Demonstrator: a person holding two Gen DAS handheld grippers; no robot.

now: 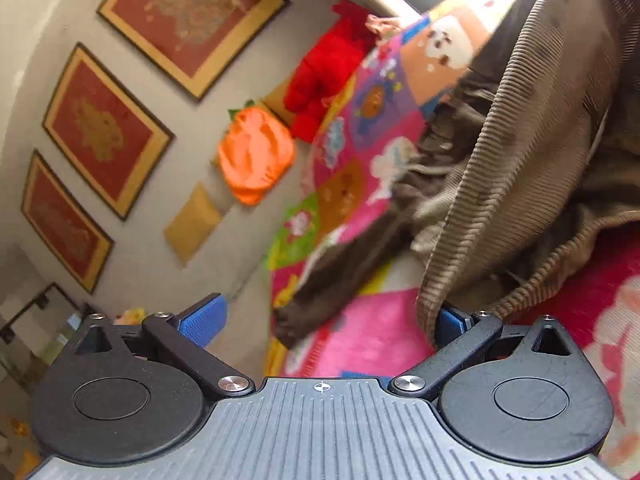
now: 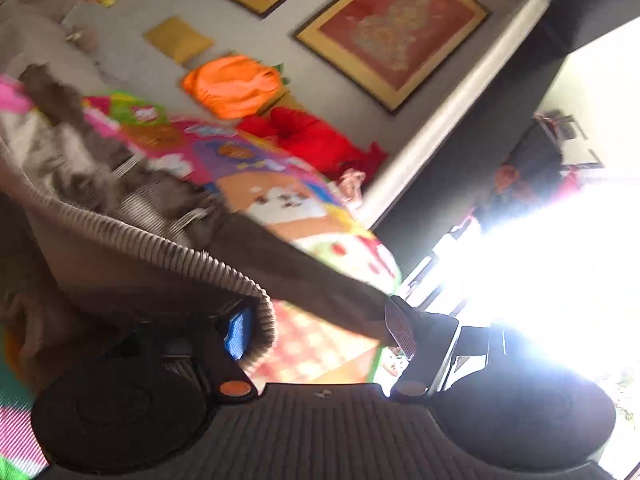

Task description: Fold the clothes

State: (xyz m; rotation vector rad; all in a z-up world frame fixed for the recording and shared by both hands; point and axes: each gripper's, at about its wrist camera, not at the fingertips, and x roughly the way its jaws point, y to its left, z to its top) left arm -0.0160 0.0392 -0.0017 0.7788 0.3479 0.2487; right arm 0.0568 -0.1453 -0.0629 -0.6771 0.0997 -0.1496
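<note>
Brown ribbed garment [image 1: 500,184] hangs lifted over colourful patterned blanket [image 1: 360,128]. Left gripper [image 1: 328,320] jaws wide, ribbed hem draped on its right pad only. Right gripper [image 2: 320,328] jaws wide, hem hooked over left pad [image 2: 238,332], not pinched.

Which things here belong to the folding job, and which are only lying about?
Job: brown ribbed garment, left hand-held gripper, right hand-held gripper.

Lying about: orange cushion, red plush toy, framed pictures, colourful blanket.
</note>
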